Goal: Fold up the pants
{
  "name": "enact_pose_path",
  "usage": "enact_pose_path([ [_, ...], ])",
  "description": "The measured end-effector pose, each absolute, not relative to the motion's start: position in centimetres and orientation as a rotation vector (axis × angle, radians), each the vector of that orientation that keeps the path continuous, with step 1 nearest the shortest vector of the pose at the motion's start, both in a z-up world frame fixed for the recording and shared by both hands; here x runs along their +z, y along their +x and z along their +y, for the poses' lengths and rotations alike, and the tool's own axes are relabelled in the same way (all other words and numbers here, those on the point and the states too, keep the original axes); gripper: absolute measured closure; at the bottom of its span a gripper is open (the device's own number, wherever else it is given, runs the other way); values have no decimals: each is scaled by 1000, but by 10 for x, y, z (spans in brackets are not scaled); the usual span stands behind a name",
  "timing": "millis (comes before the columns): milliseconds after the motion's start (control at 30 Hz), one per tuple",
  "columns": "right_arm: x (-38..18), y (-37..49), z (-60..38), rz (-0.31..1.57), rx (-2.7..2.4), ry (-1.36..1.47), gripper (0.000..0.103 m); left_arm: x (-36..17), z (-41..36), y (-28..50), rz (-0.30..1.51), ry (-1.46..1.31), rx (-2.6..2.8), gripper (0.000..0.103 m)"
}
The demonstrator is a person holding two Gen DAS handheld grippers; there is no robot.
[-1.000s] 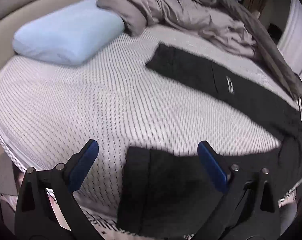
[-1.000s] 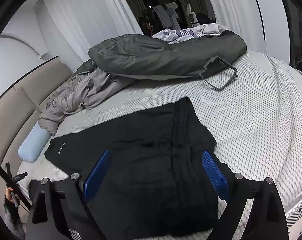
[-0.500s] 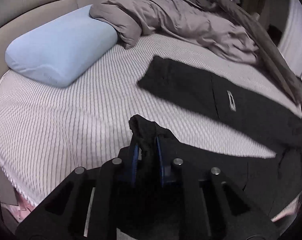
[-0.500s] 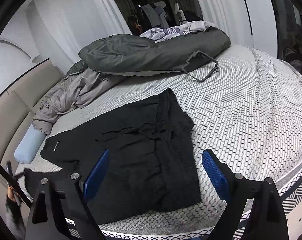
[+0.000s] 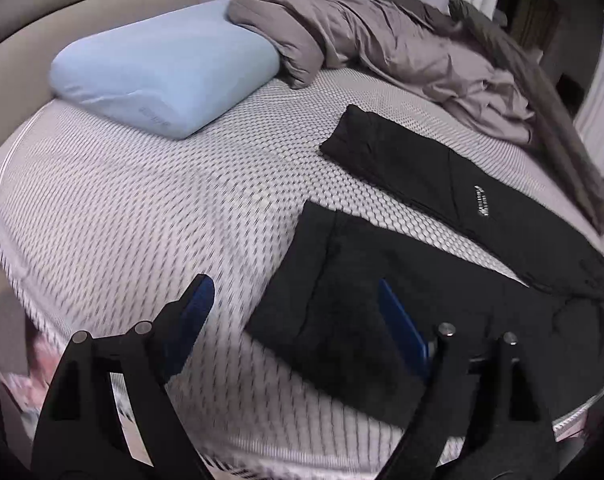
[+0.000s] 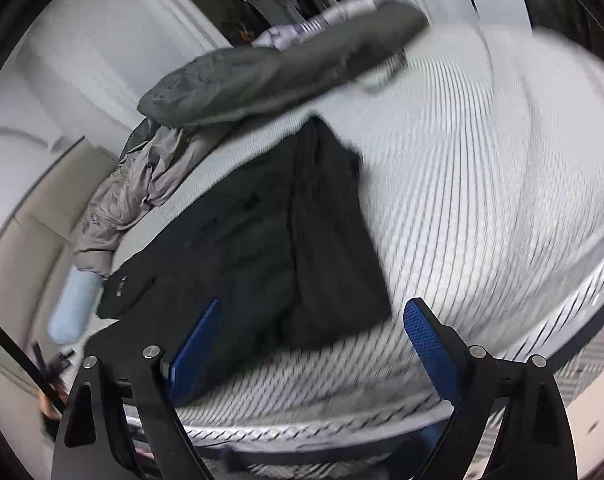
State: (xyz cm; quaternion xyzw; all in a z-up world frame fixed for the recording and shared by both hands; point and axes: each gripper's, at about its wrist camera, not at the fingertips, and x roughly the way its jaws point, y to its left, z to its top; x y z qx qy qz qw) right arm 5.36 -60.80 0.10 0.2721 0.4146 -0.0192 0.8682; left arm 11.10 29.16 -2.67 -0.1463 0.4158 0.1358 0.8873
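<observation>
1. The black pants [image 5: 402, 308] lie spread flat on the bed [image 5: 134, 208], legs reaching toward the blue pillow [image 5: 166, 64].
2. The left claw [image 5: 298, 300] is opening above one leg's hem, gripping nothing.
3. The right claw [image 6: 310, 328] (blurred) is closing slightly, still wide, over the waist end.

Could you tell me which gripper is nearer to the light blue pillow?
Left. The left gripper hovers over the pant leg's cuff end, with the pillow across bare mattress. From the right gripper, at the waistband end, the pillow lies past the pants.
</observation>
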Motion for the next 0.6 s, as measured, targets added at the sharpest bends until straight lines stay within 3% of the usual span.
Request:
enact_pose_path([
  [133, -37, 60, -612, 880, 62, 826, 25, -23, 285, 83, 845, -341, 276, 21],
  [233, -46, 75, -620, 855, -6, 900, 50, -26, 279, 70, 855, -332, 271, 21],
  [300, -31, 82, -618, 790, -80, 791, 69, -29, 276, 66, 861, -333, 280, 21],
  [433, -15, 82, -607, 750, -87, 547, 70, -41, 273, 56, 878, -361, 282, 21],
  [500, -30, 80, -607, 861, -192, 453, 60, -49, 273, 50, 893, -383, 293, 21],
  [567, -37, 63, -612, 845, -175, 497, 54, -53, 271, 46, 902, -411, 287, 21],
  [600, -36, 56, -613, 830, -168, 511, 45, -56, 272, 46, 906, -419, 282, 21],
])
